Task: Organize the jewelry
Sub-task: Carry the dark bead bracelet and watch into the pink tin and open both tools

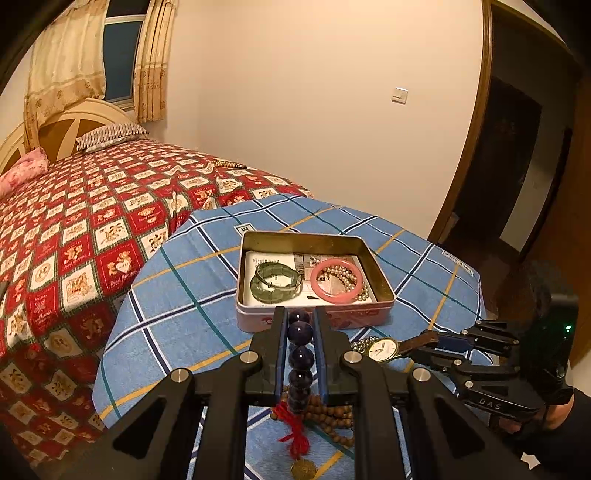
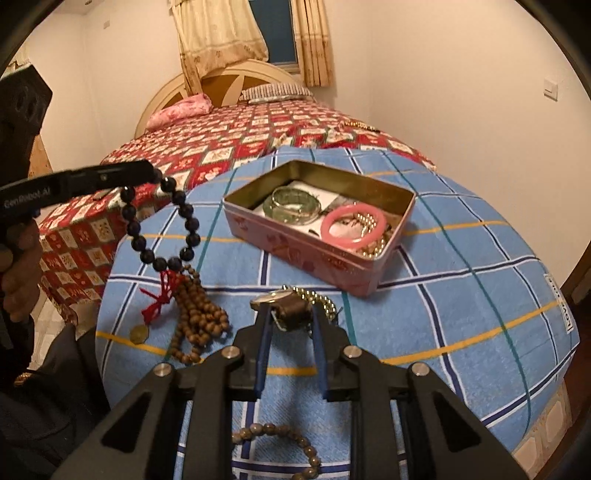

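Both wrist cameras look close down onto the blue checked cloth, sharing the open tin mid-frame and the bed behind.

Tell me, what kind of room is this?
Most likely a bedroom at home. There is a bed with a red patterned cover and pillows, a curtained window, and a small table under a blue checked cloth holding a tin of jewelry.

"DAS" stands in pale letters on the black body of the right gripper, well behind its fingertips; "GenRobot.AI" runs along the side of the left gripper, back from its fingers; printed text on the paper lining in the tin is too small to read.
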`<state>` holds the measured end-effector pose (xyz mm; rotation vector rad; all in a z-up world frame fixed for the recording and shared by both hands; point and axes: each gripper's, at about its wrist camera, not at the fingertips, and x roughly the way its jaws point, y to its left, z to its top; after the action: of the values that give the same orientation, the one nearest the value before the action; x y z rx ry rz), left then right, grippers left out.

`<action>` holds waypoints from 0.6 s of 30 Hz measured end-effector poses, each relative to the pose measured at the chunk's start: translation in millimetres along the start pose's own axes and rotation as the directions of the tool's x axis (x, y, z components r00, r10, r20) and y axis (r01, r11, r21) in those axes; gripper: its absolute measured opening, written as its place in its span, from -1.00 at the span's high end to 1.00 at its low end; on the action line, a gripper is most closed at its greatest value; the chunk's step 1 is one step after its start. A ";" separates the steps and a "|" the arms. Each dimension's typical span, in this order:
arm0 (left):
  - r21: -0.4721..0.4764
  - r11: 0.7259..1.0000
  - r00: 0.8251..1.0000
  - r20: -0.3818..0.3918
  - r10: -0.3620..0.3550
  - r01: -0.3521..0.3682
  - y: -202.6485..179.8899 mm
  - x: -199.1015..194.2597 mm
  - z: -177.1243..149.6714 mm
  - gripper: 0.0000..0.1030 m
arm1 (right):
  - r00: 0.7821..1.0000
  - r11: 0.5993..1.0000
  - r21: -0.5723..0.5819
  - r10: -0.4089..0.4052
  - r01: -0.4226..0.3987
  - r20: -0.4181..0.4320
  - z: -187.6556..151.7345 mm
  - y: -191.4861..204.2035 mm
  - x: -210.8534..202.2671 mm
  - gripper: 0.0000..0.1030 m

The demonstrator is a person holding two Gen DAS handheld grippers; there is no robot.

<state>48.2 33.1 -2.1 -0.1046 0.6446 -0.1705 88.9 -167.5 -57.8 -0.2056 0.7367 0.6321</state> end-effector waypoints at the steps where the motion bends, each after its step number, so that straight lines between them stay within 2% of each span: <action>1: 0.003 1.000 1.000 0.002 0.001 -0.001 0.0 0.2 1.9 0.75 | 1.000 1.000 0.000 -0.001 0.001 0.009 2.2 0.2 -1.4 0.55; 18: 0.062 0.998 0.999 0.043 0.018 -0.021 0.3 20.3 51.0 0.75 | 0.995 0.999 0.018 -0.033 0.031 0.092 42.0 -12.7 -6.0 0.55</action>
<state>95.1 31.7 26.4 -0.0419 0.5977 -0.1688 116.7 -164.1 -23.6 -0.1714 0.6479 0.6008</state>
